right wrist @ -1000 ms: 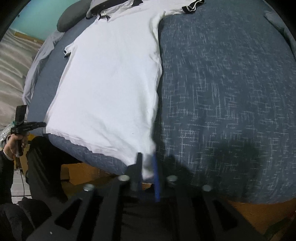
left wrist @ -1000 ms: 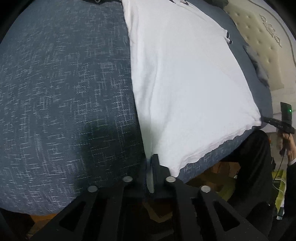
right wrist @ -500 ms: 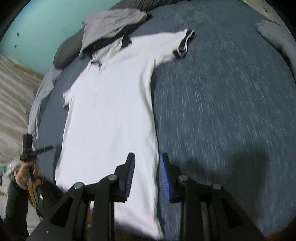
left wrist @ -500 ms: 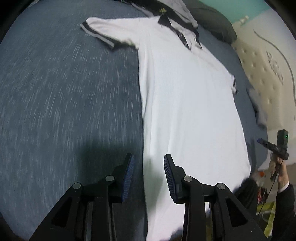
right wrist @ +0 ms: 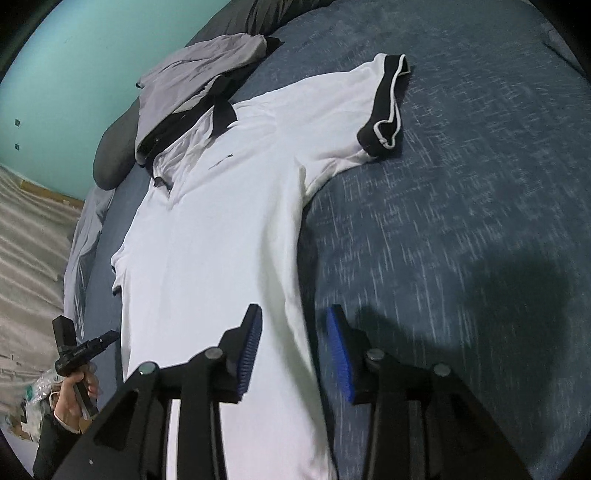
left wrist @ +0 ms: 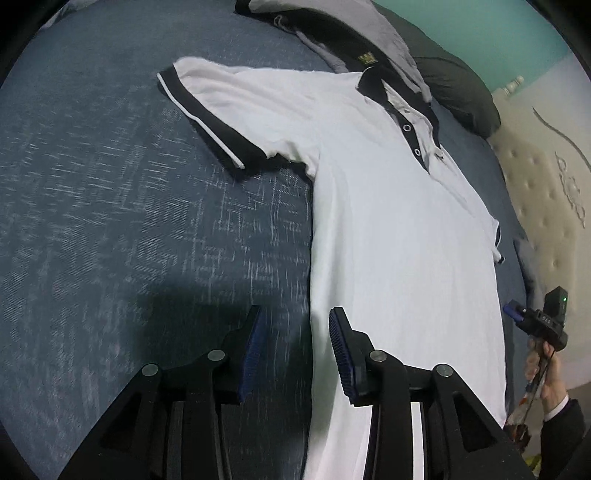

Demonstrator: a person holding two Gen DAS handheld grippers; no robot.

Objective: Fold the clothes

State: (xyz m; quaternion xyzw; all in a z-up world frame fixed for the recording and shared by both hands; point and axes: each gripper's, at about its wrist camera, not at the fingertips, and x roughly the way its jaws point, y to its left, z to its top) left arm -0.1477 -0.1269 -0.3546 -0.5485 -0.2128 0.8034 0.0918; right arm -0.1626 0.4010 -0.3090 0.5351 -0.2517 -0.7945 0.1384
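A white polo shirt [left wrist: 388,221] [right wrist: 221,221] with a black collar and black sleeve cuffs lies flat, face up, on the blue-grey bed [left wrist: 110,221]. My left gripper [left wrist: 294,314] hovers over the shirt's side seam below the spread sleeve [left wrist: 207,107]. It is open, one finger over the bedding and one over the cloth, and it grips nothing. My right gripper [right wrist: 294,310] straddles the opposite side seam below the other sleeve [right wrist: 384,107]. Its jaws are opening; the shirt's edge lies beneath them and the pads do not press on it.
A grey garment [left wrist: 369,33] [right wrist: 195,74] and a dark pillow [left wrist: 454,85] [right wrist: 110,162] lie beyond the collar. A cream tufted headboard [left wrist: 554,184] stands at the right. Each view shows the person's other hand [left wrist: 546,373] [right wrist: 70,398] at the far side.
Both grippers let go of the shirt's bottom corners, opened, and moved up along its side seams toward the sleeves. The collar and sleeves have come into view.
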